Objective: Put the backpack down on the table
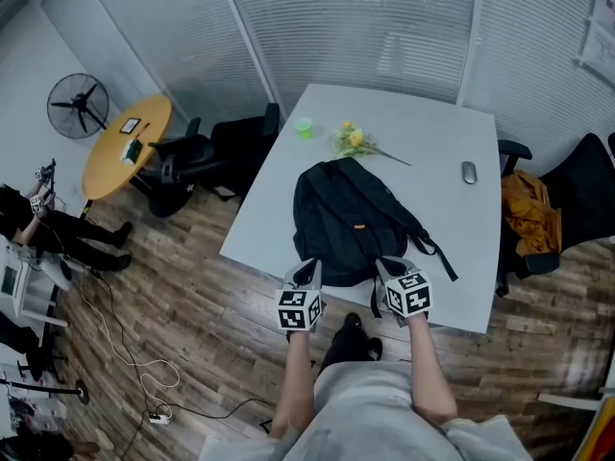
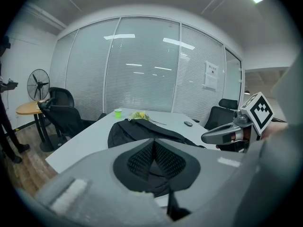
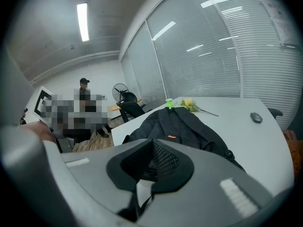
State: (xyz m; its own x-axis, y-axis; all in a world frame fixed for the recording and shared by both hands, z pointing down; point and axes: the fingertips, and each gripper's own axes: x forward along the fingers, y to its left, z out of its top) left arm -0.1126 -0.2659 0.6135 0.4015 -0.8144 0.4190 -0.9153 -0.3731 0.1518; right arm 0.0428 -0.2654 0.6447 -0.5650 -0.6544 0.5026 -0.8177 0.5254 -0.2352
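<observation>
**Backpack at rest on the table, both tongs closed at its near edge**

The black backpack (image 1: pixel 351 221) lies flat on the white table (image 1: pixel 423 123), with its top end pointing away from the person and its straps trailing off its right side. No part of the backpack is seen lifted clear of the table. The left gripper (image 1: pixel 307 272) sits at the backpack's near left corner and the right gripper (image 1: pixel 389 269) at its near right corner, each tilted down toward it. In both gripper views the two mesh pads meet along a single seam, so both tongs are closed. No fold of fabric shows between the pads, and the backpack's dark cloth appears only beyond and beneath them. Past the backpack's far end stand a green cup (image 1: pixel 305 128) and a spray of yellow flowers (image 1: pixel 354 140), and a computer mouse (image 1: pixel 469 172) lies well off to the backpack's right. Judged from this arrangement, the putting-down is done. At most, the grippers have to be drawn back from the backpack's near edge
</observation>
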